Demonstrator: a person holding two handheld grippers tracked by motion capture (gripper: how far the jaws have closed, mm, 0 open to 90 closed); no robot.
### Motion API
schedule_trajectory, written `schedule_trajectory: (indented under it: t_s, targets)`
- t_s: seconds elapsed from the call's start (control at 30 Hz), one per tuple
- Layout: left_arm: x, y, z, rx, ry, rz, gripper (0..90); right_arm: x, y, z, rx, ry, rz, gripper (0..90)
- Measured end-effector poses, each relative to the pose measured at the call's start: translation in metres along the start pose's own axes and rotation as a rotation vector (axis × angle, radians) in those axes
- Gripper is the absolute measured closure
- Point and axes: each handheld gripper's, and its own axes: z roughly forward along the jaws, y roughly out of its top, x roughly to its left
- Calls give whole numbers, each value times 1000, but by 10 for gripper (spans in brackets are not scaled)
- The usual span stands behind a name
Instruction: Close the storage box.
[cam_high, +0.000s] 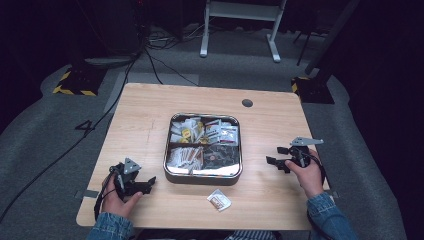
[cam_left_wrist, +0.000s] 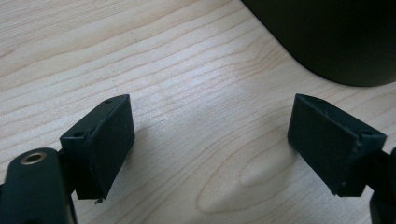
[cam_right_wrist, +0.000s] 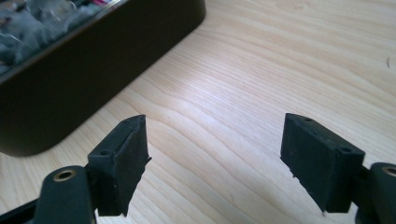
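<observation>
Light wooden table (cam_high: 150, 120): one
Square dark metal tray with four compartments (cam_high: 203, 178): one
Loose white and brown sachet on the table (cam_high: 219, 200): one
Black two-jaw grippers: two, left gripper (cam_high: 150, 183), right gripper (cam_high: 276, 155)

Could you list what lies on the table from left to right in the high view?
Left gripper, open on the tabletop → divided tray of small packets → right gripper, open with nothing between its jaws. A loose packet lies in front of the tray's right half.
</observation>
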Motion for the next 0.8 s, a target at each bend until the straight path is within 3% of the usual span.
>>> schedule_trajectory:
  t_s: [0.4,0.8]
  targets:
    - [0,0,0,0,-1,0,151,-8,-17,8,35,-42,-40,219]
    - [0,0,0,1,-1,3,151,-3,-21,16,77,-92,-146,126]
